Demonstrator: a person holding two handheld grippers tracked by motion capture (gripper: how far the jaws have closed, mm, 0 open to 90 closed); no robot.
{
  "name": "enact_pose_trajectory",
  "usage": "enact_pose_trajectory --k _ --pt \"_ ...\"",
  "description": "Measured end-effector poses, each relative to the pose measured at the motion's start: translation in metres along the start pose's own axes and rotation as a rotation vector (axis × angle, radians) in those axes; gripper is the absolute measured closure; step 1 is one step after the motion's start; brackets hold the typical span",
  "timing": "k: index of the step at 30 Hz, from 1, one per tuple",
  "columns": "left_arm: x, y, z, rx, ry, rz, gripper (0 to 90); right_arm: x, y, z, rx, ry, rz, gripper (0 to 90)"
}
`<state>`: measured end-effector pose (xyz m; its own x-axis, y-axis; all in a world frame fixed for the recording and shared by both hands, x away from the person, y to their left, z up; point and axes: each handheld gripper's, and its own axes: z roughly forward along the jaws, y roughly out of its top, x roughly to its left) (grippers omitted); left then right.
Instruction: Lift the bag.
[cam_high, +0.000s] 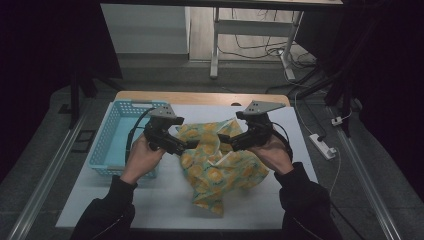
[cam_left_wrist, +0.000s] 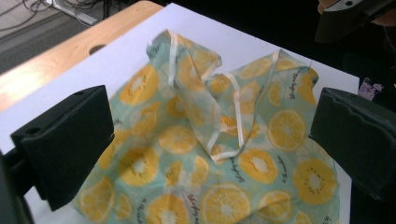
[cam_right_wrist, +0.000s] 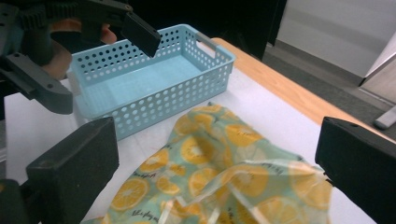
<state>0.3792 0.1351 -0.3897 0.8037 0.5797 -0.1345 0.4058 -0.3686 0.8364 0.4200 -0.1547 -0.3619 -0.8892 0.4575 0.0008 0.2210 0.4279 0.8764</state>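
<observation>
1. High view: a crumpled bag of thin translucent film, pale green with a print of orange and yellow citrus slices, lies on the white worktop about midway between its left and right edges. Its long axis runs on a slant, from a tip nearest the near edge up toward the far right, where the bunched top lies between the two grippers.
2. High view: the left gripper hangs at the bag's left flank and the right gripper at its upper right. Both point inward at each other, with their jaws spread and nothing pinched. A pale blue perforated basket stands by the worktop's left edge, just beside the left hand.
3. Left gripper view: the jaws stand wide apart over the bag, with film showing between them and neither pad pressing on it. A raised fold edged with a whitish seam stands up in the middle and leans toward the far wooden edge of the worktop. Thin dark script runs along several slices, too small and blurred to read.
4. Right gripper view: the jaws are likewise spread above the bag, not gripping it. The film slopes from the near side toward the basket, stopping just short of its long wall. Small cursive writing sits beside some slices, illegible here. The left gripper hangs above the basket's near-left corner.
</observation>
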Motion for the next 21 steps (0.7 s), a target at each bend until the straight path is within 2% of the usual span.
enact_pose_trajectory --k 3,8,14,17,19,21 --pt "-0.001 -0.009 0.003 0.006 0.001 -0.008 0.0 0.001 -0.009 0.004 0.007 0.003 0.010 0.0" --pt "-0.001 -0.022 0.008 0.012 -0.023 -0.021 0.0 0.003 -0.023 0.010 0.028 0.008 0.017 0.0" --pt "-0.001 -0.040 0.010 -0.014 -0.037 -0.059 0.0 0.006 -0.028 0.012 0.036 0.006 -0.001 0.0" --pt "-0.002 -0.048 0.008 -0.011 -0.017 -0.066 0.0 0.008 -0.032 0.012 0.038 -0.006 -0.014 0.0" --pt "-0.002 -0.054 0.006 -0.013 -0.023 -0.081 0.0 0.009 -0.035 0.012 0.042 -0.007 -0.007 0.0" --pt "-0.003 -0.060 0.004 -0.015 -0.008 -0.086 0.0 0.009 -0.038 0.012 0.048 -0.008 -0.008 0.0"
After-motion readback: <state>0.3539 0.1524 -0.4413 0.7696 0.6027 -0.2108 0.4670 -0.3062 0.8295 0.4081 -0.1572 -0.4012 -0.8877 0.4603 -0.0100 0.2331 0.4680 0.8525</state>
